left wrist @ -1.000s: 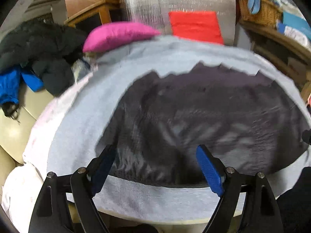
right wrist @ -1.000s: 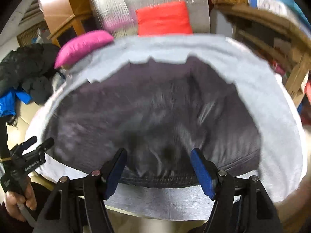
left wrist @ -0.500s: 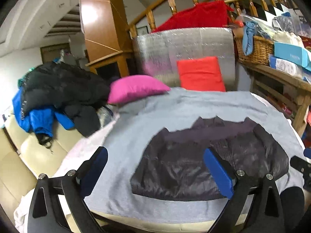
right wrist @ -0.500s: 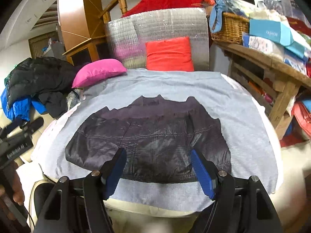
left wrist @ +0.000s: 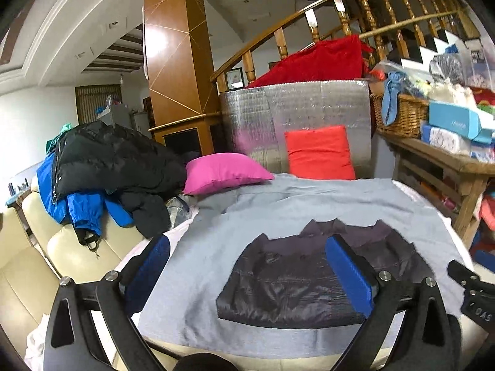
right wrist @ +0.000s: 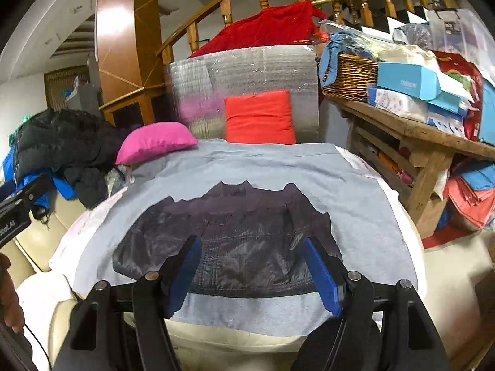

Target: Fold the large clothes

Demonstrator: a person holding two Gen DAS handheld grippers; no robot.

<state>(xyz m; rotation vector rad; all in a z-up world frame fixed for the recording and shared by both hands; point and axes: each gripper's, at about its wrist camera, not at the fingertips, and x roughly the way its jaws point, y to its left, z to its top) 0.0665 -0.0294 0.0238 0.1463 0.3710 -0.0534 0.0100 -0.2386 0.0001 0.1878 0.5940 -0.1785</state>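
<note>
Both my claws hang spread wide with nothing between their blue pads: my left gripper (left wrist: 247, 275) and my right gripper (right wrist: 252, 273) are above the near edge of the dark puffer jacket (right wrist: 229, 241). It lies flat, collar away from me, on the grey sheet (right wrist: 355, 191). Past it, a pink pillow (left wrist: 222, 176) and a red cushion (left wrist: 318, 153) sit at the sheet's far end. A heap of black and blue coats (left wrist: 105, 170) lies off to the left.
</note>
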